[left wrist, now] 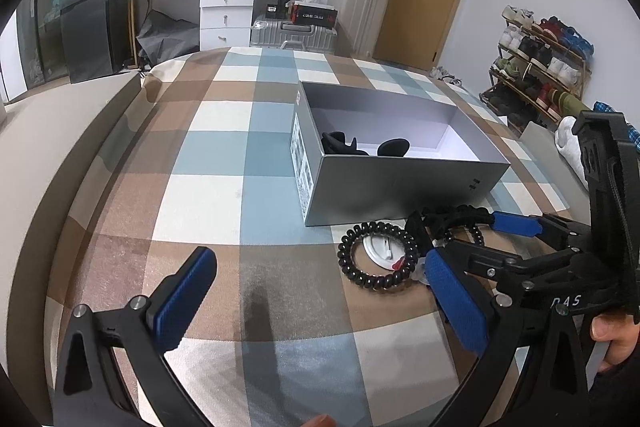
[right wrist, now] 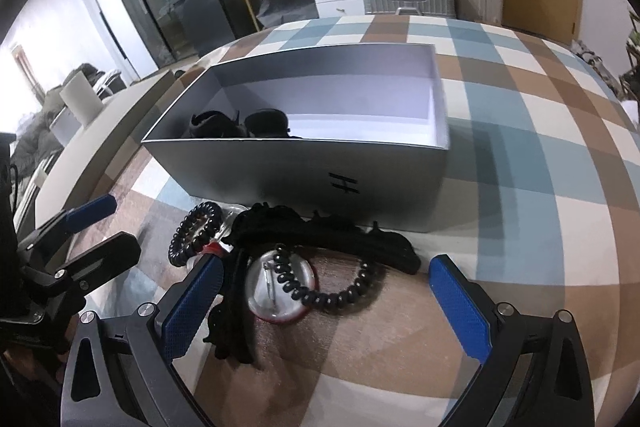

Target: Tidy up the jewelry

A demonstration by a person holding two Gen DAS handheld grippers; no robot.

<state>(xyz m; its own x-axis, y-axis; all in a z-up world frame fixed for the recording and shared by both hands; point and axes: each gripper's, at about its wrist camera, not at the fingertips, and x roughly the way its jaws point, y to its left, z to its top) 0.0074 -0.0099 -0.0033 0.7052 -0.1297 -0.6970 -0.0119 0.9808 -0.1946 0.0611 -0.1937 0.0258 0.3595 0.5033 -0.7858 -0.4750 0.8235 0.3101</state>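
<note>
Right gripper (right wrist: 326, 301) fingers spread wide, nothing between the pads, low over the checked bed cover (right wrist: 540, 187). Between its fingers: round pin badge (right wrist: 276, 291) lying flat, a black spiral hair tie (right wrist: 332, 287) draped across it, touching. Black fabric hair accessory (right wrist: 320, 231) piled just behind the badge and trailing down toward the left finger. A second black spiral hair tie (left wrist: 376, 255) lies just left of that, ringing another white badge (left wrist: 384, 247) in the left wrist view.

Left gripper (left wrist: 320, 303) fingers also released wide, empty, beside the second hair tie; the right gripper (left wrist: 472, 239) shows there, open around the black fabric.

Behind the pile, touching or nearly so: open grey box (right wrist: 320, 167), near wall facing the grippers, two dark items (right wrist: 240, 123) inside at its left end.

Far: white drawers (left wrist: 226, 15), suitcases (left wrist: 360, 11), shoe rack (left wrist: 536, 67).
</note>
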